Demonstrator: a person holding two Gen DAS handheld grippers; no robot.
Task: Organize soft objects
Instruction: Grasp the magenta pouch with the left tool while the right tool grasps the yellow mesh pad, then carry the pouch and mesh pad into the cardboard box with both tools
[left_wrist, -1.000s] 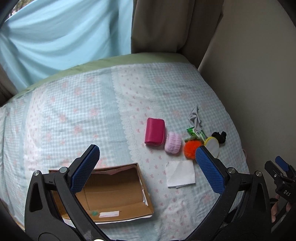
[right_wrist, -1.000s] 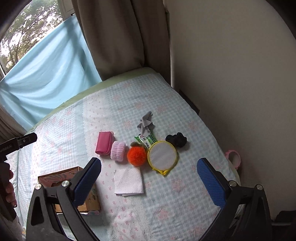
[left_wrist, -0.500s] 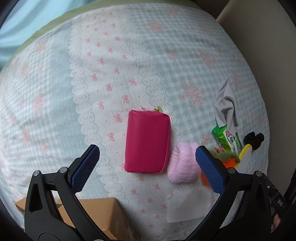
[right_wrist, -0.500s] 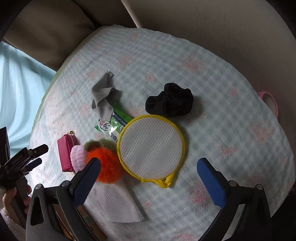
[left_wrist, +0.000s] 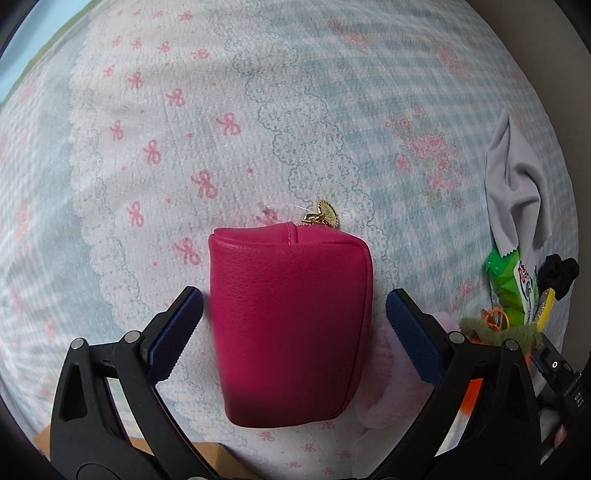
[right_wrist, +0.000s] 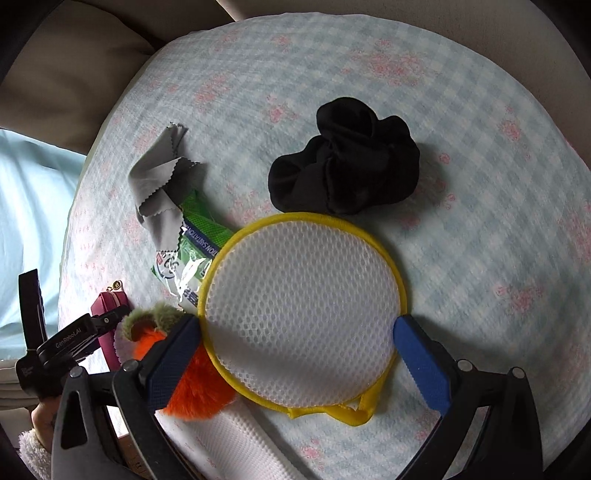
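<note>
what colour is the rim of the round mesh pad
Yellow, around white mesh; the round mesh pad shows best in the right wrist view.

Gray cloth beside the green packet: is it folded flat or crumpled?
Crumpled. The gray cloth lies bunched in loose, uneven folds, its zigzag edges pointing different ways, and one end rests on the green packet.

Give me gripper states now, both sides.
Left gripper: open, fingers either side of the pink pouch, not clamped.
Right gripper: open, straddling the yellow-rimmed mesh pad, holding nothing.
</note>
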